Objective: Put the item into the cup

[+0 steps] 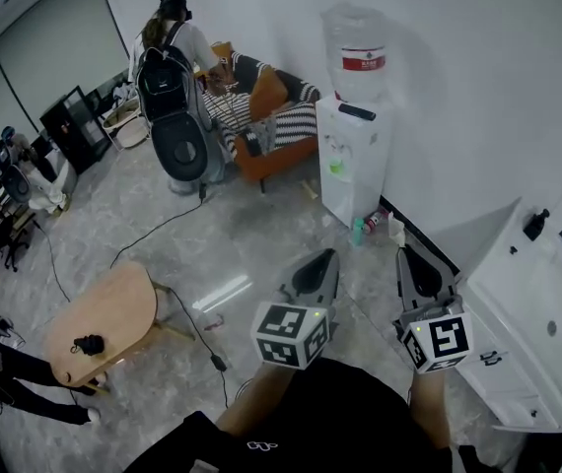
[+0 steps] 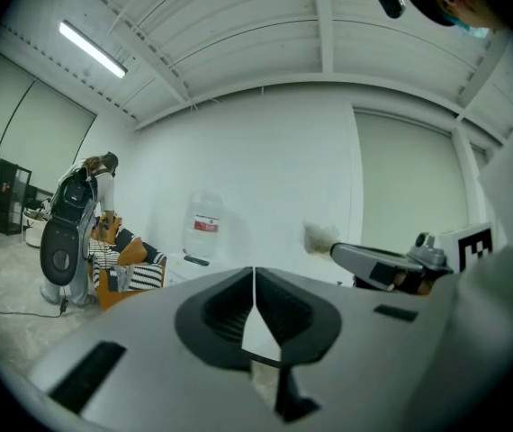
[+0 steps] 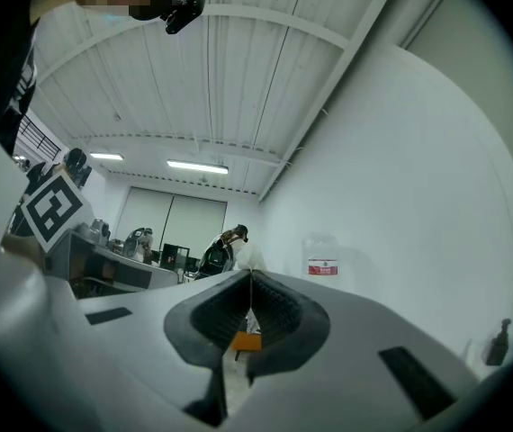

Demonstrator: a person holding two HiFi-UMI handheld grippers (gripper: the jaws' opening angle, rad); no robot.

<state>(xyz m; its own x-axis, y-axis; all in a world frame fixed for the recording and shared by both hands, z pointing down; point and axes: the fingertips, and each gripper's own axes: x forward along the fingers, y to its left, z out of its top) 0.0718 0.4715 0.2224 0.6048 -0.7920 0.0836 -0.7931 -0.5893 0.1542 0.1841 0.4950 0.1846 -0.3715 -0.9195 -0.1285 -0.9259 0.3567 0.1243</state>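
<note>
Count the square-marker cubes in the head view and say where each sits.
2. One marker cube is on the left gripper, lower centre; the second marker cube is on the right gripper, near the white cabinet. None seems hidden.

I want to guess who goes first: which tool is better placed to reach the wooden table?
Left, probably. The left tool sits on the side of the oval light-wood table; the right tool is farther over. Both are shut and empty.

The left tongs (image 1: 313,272) and right tongs (image 1: 417,269) are grey, and their cubes are white with black squares. The sofa (image 1: 279,154) is orange under black-and-white stripes. The water dispenser (image 1: 352,170) is white with a red label. A pale wooden bench (image 1: 113,308) stands on the grey marbled floor (image 1: 232,235).
</note>
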